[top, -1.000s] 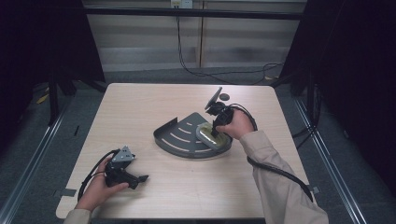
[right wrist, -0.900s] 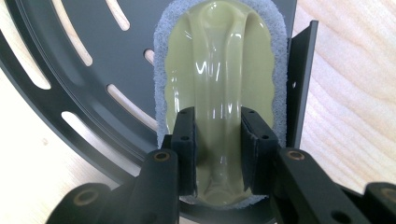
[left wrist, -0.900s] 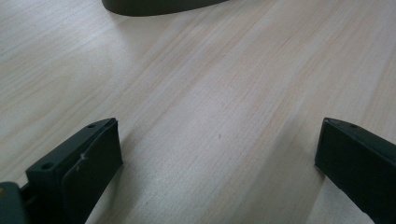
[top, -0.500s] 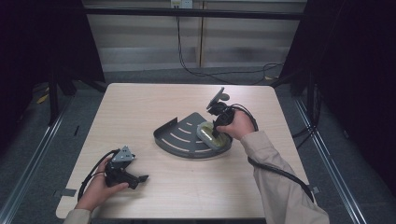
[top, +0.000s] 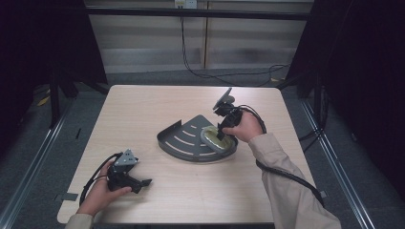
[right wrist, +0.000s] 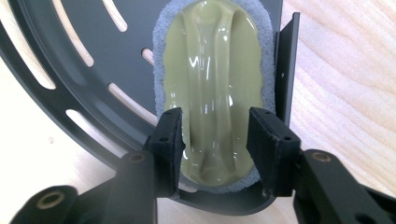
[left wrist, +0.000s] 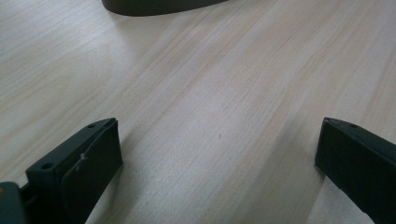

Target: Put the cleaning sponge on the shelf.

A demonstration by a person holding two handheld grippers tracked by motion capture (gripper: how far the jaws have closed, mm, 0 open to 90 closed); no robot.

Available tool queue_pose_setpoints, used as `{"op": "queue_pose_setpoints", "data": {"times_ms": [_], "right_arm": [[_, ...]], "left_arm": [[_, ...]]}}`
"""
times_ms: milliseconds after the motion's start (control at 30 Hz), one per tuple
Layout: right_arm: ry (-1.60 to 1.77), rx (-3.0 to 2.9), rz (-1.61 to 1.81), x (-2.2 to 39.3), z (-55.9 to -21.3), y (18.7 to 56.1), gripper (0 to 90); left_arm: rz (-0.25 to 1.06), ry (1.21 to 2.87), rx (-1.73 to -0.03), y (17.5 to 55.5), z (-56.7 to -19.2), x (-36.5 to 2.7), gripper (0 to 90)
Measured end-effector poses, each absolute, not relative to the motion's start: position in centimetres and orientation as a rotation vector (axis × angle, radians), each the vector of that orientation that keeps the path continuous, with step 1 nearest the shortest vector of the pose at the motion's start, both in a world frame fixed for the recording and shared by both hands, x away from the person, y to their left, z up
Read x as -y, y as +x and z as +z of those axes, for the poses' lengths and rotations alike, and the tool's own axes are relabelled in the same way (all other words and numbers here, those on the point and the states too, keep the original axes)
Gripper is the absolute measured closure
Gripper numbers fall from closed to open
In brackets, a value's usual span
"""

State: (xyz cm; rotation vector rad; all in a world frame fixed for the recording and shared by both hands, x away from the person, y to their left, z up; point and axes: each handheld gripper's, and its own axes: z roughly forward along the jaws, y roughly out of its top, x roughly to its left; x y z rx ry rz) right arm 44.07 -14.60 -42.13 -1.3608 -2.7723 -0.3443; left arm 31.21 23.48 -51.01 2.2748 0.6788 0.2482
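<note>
On the pale wooden table (top: 143,114) I see a dark, fan-shaped slotted tray (top: 184,138) lying near the middle, and at its right end rests an oval scrubbing pad (top: 216,137) with a glossy olive-green handle on a grey foam base. My right gripper (top: 221,133) reaches down onto that pad from the far right side of the tray. In the right gripper view the pad (right wrist: 215,84) lies flat on the tray (right wrist: 84,60), close against its upright wall, and my right gripper (right wrist: 215,140) has its two jaws partly closed, one on each side of the raised ridge of the handle; whether they press it I cannot tell. My left gripper (top: 143,182) sits low over the table's near left corner, well apart from the tray. In the left gripper view its jaws stand wide apart with bare wood (left wrist: 224,93) between them, holding nothing.
</note>
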Motion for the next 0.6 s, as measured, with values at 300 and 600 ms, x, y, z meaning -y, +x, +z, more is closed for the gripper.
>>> {"op": "queue_pose_setpoints", "data": {"times_ms": [300,600], "right_arm": [[-1.348,2.805,-0.356,14.1,-41.4,43.7,41.3],[-1.322,2.822,-0.385,14.2,-40.6,43.4,30.9]], "left_arm": [[0.248,2.274,-0.679,31.2,-51.0,-23.5,0.0],[0.249,2.276,-0.678,31.2,-51.0,-23.5,0.0]]}}
